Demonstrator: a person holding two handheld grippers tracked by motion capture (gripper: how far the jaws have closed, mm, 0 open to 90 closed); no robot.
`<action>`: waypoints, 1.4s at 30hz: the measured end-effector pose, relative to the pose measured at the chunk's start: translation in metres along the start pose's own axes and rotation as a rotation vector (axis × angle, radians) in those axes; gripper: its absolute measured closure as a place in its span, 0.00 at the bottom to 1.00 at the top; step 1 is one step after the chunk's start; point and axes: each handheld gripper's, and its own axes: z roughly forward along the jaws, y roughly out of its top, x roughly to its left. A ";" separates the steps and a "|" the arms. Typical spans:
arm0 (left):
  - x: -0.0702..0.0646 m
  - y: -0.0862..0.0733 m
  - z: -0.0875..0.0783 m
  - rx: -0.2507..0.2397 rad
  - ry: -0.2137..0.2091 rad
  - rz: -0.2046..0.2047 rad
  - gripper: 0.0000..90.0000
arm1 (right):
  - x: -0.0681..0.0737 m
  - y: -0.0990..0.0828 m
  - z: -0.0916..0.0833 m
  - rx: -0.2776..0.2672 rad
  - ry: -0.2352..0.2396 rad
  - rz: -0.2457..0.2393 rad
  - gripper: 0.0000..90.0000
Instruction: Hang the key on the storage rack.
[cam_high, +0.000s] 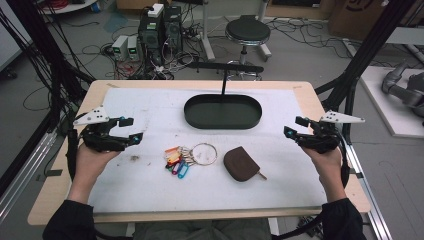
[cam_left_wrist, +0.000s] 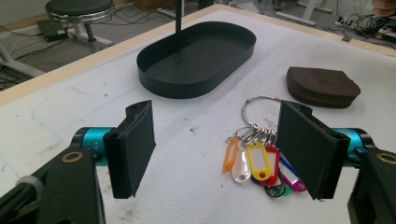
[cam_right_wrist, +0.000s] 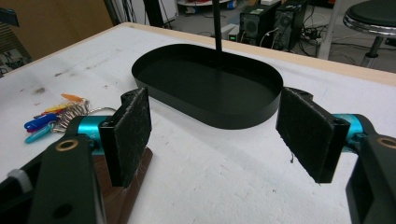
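Note:
A key ring (cam_high: 186, 158) with several coloured tags lies mid-table on the white mat, and a brown zip pouch (cam_high: 241, 164) sits just right of it. Behind them stands a black oval tray (cam_high: 222, 122) with a thin post rising from it. My left gripper (cam_high: 131, 129) hovers open at the mat's left side, level and pointing right. In the left gripper view the left gripper (cam_left_wrist: 217, 135) frames the key ring (cam_left_wrist: 257, 156), with the pouch (cam_left_wrist: 322, 86) and tray (cam_left_wrist: 154, 84) beyond. My right gripper (cam_high: 294, 126) is open at the right side. The right gripper (cam_right_wrist: 215, 126) faces the tray (cam_right_wrist: 233, 119); the pouch (cam_right_wrist: 135, 186) lies beneath its left jaw.
The post carries a horizontal black bar (cam_high: 225, 67) over the table's far edge. A round stool (cam_high: 247, 31) and computer towers (cam_high: 161, 30) with tangled cables stand on the floor behind. Black frame poles (cam_high: 367, 50) rise at both sides of the table.

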 end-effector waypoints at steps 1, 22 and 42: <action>0.000 0.000 0.000 -0.002 0.000 -0.001 0.31 | 0.000 0.000 0.000 0.003 0.003 0.003 0.30; 0.004 0.000 0.002 0.004 0.001 -0.012 0.31 | -0.002 -0.002 0.003 0.015 0.004 0.009 0.29; 0.004 0.005 0.011 0.007 0.001 -0.015 0.31 | -0.003 -0.010 0.000 0.035 0.025 0.011 0.39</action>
